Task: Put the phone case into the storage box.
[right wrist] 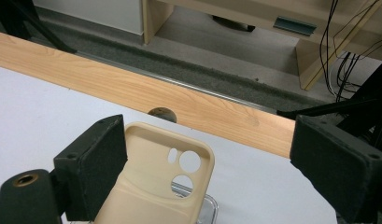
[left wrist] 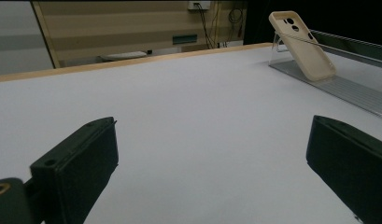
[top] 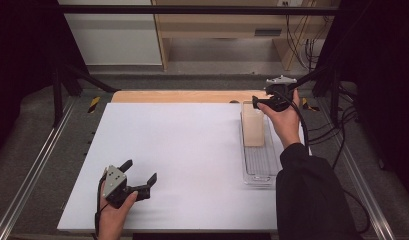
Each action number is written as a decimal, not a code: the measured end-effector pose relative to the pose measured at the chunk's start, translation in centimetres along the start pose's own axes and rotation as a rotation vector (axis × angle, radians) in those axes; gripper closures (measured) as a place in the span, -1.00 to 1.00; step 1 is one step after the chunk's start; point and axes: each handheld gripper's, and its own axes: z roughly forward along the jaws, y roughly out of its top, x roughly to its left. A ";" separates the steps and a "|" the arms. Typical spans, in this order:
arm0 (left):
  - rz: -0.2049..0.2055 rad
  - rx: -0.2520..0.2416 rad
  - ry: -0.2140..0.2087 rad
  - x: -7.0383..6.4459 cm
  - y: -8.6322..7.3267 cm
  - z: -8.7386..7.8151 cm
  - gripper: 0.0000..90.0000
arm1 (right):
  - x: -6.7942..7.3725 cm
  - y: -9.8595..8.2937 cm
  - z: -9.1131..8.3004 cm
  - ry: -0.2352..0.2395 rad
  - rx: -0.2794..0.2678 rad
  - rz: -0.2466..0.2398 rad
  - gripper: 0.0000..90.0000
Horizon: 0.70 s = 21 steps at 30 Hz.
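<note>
White table (top: 182, 165), wood strip at far edge. Beige soft phone case (right wrist: 156, 186) leaning on clear ribbed plastic stand (top: 259, 160) at right. Right gripper (top: 272, 100) fingers apart, straddling case top — centre, close gently on edges. Left gripper (top: 139, 177) fingers apart, idle near front.

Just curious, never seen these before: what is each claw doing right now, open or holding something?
Left gripper: open, holding nothing.
Right gripper: open, jaws either side of the phone case, not clamped.
</note>
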 end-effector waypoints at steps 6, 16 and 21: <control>0.002 -0.001 0.000 0.0 0.0 0.0 -0.95 | -0.2 0.1 -0.2 0.019 0.013 0.026 -0.81; 0.002 -0.001 0.002 0.0 0.0 0.0 -0.95 | 0.0 0.2 -0.6 0.042 0.017 0.042 -0.85; 0.000 -0.004 0.003 0.0 0.0 0.0 -0.95 | 0.1 0.3 -0.9 0.054 0.012 0.047 -0.86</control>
